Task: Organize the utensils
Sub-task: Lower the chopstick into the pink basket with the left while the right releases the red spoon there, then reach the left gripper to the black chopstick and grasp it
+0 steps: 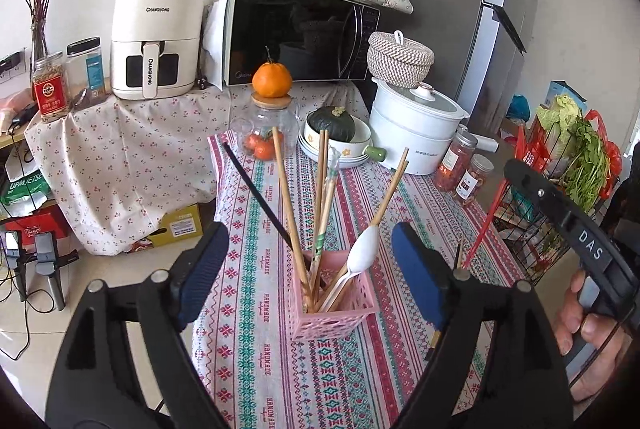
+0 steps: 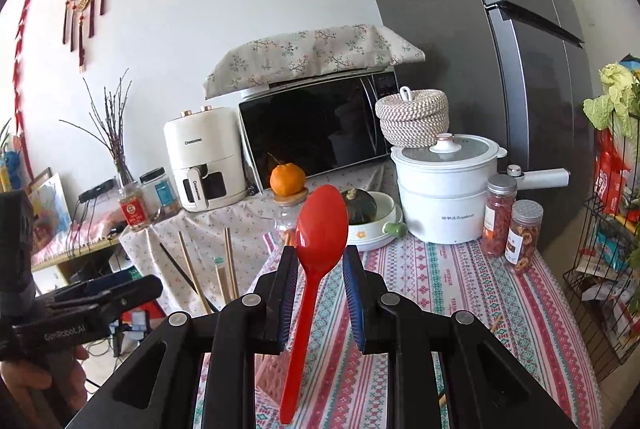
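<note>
A pink slotted holder (image 1: 340, 309) stands on the patterned tablecloth (image 1: 280, 369). It holds several wooden chopsticks (image 1: 290, 213), a black chopstick (image 1: 256, 193) and a white plastic spoon (image 1: 362, 247). My left gripper (image 1: 308, 269) is open, its blue pads on either side of the holder, a little in front of it. My right gripper (image 2: 320, 265) is shut on a red plastic spoon (image 2: 316, 261), bowl up, handle hanging down over the pink holder (image 2: 272, 377). The red handle (image 1: 484, 225) shows in the left wrist view at right.
At the table's back stand a glass jar with an orange on top (image 1: 272, 109), a bowl with a green squash (image 1: 336, 133), a white pot (image 1: 416, 125) and two jars (image 1: 464, 169). A wire rack with vegetables (image 1: 560, 197) stands to the right. A chopstick (image 2: 496, 323) lies on the cloth.
</note>
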Demonstrator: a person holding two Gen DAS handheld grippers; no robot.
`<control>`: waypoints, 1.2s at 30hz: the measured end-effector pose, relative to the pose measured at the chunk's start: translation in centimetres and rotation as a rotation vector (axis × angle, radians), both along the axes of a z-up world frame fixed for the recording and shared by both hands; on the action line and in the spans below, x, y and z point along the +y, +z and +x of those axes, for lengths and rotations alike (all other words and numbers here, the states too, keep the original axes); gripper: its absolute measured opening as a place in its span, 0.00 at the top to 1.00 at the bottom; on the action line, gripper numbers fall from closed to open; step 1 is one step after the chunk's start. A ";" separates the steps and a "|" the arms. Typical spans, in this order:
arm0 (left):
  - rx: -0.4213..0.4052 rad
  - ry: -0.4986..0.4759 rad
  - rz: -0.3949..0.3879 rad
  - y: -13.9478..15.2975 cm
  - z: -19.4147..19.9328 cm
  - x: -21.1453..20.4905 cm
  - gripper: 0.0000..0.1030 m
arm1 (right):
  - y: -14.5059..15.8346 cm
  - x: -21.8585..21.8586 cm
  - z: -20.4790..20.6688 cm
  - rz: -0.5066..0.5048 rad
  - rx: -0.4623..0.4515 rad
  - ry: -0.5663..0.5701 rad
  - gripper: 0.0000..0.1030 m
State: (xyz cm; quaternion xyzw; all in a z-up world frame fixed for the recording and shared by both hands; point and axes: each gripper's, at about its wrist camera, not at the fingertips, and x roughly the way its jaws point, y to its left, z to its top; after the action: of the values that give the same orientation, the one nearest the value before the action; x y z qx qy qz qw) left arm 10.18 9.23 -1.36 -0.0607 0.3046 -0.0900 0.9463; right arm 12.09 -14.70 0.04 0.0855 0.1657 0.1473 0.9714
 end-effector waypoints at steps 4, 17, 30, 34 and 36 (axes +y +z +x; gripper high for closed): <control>0.046 0.011 0.005 -1.4 -0.6 1.5 0.18 | 0.2 2.5 0.7 0.004 -0.045 -0.003 0.77; 0.131 0.018 0.017 -3.7 -1.0 3.7 0.18 | -3.5 8.2 2.3 -0.089 -0.052 -0.014 0.75; 0.151 -0.062 0.047 -3.3 -1.6 0.1 0.16 | -1.6 1.5 1.2 -0.073 0.083 -0.019 0.35; 0.175 -0.110 0.042 -3.1 -2.0 -2.0 0.16 | -2.2 -2.2 1.0 -0.092 0.175 -0.079 0.22; 0.170 -0.137 0.058 -3.0 -2.3 -3.4 0.14 | -2.7 -4.3 1.1 -0.088 0.231 -0.115 0.20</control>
State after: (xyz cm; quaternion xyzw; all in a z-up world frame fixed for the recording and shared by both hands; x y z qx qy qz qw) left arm 7.90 5.83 -4.39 -0.0199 0.3898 -0.1402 0.9099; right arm 13.15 -18.95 -2.70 0.0688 0.2774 0.0733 0.9555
